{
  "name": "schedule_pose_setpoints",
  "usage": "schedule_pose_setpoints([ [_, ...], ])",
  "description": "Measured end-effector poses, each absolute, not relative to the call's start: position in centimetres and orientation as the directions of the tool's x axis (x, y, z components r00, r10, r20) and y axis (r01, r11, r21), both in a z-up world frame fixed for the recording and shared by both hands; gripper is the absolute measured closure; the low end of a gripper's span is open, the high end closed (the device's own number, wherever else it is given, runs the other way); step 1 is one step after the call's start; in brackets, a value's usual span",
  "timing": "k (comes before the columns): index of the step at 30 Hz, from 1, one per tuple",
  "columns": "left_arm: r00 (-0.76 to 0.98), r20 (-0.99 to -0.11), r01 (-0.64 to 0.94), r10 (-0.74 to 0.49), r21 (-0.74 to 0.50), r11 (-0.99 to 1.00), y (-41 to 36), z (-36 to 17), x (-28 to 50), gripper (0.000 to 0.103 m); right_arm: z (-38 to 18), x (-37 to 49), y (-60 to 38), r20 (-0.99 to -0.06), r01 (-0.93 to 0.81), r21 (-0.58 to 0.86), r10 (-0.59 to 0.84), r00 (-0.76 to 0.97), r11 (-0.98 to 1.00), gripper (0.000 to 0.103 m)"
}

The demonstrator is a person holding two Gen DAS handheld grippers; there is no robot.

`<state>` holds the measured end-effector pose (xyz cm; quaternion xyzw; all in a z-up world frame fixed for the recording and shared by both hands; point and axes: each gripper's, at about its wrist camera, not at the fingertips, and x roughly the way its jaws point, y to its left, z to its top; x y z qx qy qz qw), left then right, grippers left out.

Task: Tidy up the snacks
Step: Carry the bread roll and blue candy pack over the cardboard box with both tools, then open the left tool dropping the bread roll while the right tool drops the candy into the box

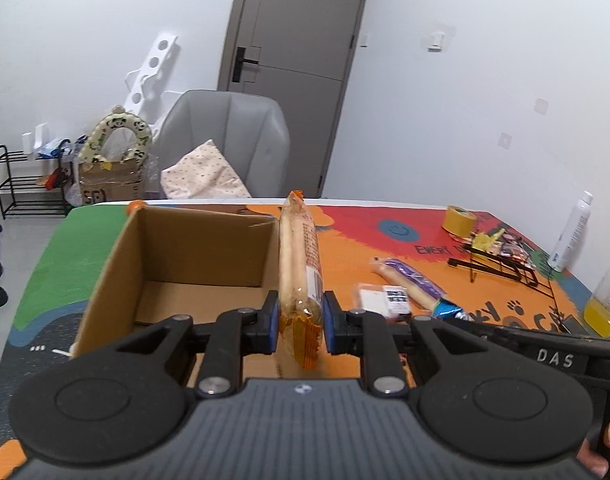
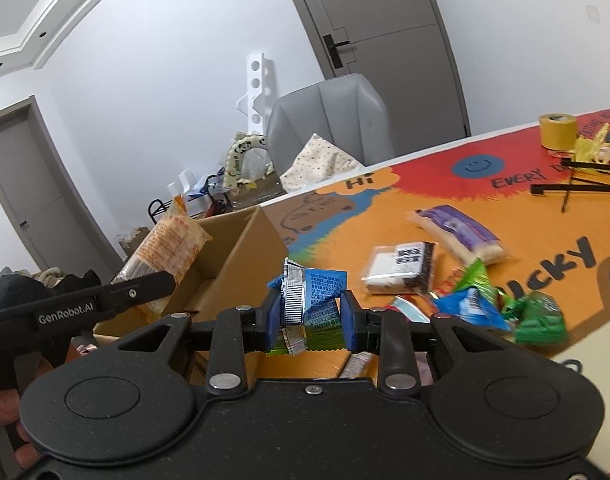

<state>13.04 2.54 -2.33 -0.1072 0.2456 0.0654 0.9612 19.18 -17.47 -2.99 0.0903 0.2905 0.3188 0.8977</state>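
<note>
My left gripper [image 1: 301, 320] is shut on a long orange biscuit pack [image 1: 299, 256], held upright just right of the open cardboard box [image 1: 117, 260]. That pack [image 2: 167, 252] and the left gripper's side also show in the right wrist view, above the box [image 2: 241, 248]. My right gripper [image 2: 311, 316] is shut on a blue and silver snack packet [image 2: 313, 296], lifted above the table near the box's right wall. On the mat lie a purple pack [image 2: 459, 236], a white and black packet [image 2: 401, 266] and several blue and green packets [image 2: 505, 308].
A colourful mat [image 1: 345, 256] covers the table. At the far right stand a yellow tape roll [image 1: 459, 220], a black wire rack [image 1: 505, 268], a white bottle [image 1: 569, 232] and a yellow juice bottle [image 1: 607, 296]. A grey chair [image 1: 225, 140] sits behind the table.
</note>
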Motion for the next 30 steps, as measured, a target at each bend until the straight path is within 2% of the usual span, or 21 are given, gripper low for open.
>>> schedule_pose_setpoints([
  [22, 0.843, -0.504, -0.331, 0.186, -0.213, 0.919, 10.1, -3.2, 11.5, 0.082, -0.7, 19.5, -10.1, -0.452, -0.586, 0.316, 0.661, 0.599, 0.746, 0.074],
  [30, 0.843, -0.501, -0.353, 0.197, -0.238, 0.905, 11.3, -2.6, 10.3, 0.075, -0.3, 19.1, -7.8, -0.452, -0.607, 0.311, 0.676, 0.582, 0.731, 0.074],
])
